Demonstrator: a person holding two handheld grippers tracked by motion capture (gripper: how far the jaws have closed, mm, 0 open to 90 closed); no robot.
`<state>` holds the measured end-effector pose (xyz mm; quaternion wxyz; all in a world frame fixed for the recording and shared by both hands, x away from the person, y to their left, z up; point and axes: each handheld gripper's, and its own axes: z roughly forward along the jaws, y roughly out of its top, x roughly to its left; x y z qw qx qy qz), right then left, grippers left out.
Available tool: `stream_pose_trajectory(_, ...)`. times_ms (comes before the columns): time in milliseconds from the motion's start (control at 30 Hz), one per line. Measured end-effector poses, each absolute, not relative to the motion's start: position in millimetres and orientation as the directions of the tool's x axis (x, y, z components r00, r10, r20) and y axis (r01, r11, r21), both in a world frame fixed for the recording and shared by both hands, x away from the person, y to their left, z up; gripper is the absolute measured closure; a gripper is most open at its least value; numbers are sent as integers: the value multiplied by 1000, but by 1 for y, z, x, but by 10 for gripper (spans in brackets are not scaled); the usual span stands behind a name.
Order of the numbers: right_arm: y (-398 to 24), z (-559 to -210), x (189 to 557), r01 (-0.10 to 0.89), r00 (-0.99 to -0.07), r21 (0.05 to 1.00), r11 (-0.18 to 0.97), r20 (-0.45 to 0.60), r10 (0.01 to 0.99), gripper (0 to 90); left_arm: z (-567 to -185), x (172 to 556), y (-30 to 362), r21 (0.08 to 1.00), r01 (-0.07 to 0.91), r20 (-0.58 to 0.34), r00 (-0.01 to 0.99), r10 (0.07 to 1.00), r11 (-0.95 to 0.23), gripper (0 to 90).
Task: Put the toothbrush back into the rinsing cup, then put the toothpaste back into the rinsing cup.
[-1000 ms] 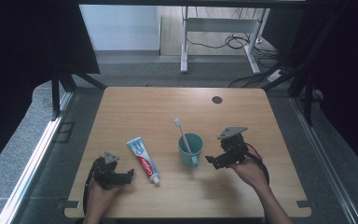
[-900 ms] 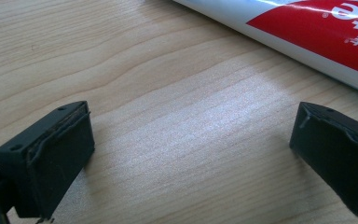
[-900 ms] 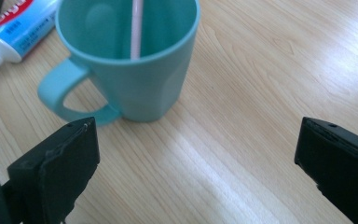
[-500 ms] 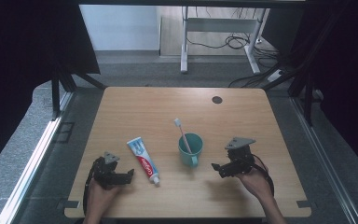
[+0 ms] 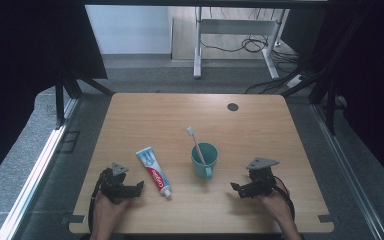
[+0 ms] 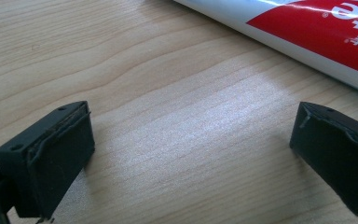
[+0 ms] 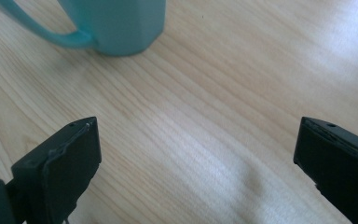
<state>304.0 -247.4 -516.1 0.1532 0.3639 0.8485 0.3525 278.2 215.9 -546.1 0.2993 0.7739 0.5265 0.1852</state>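
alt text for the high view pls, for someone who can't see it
A wooden table holds a teal mug with a toothbrush standing in it and a toothpaste tube lying left of it. The left gripper and right gripper rest open near the front edge.

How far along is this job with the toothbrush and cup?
Looks done: the white toothbrush stands inside the teal plastic mug. In hand: nothing; the left claw and right claw are both open over bare wood. Possibly left: the red-and-white toothpaste tube lies flat beside the left claw, untouched.
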Motion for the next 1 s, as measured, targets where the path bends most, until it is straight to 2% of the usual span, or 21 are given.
stream_pose_trajectory(400,-257,-542,298,529,-680,695,488,2,734,4,-545,279,214,650,715,-28,360,932,-257,0)
stream_pose_trajectory(800,-259,-544,297,524,-676,703,481,0,737,9,-536,281,214,640,714,-36,396,918,-283,30)
stream_pose_trajectory(900,-259,-543,297,525,-675,702,480,0,738,9,-533,280,214,654,704,-32,392,919,-277,75)
stream_pose_trajectory(1000,-259,-544,297,528,-671,704,476,2,742,14,-529,279,216,666,692,-27,397,917,-280,158)
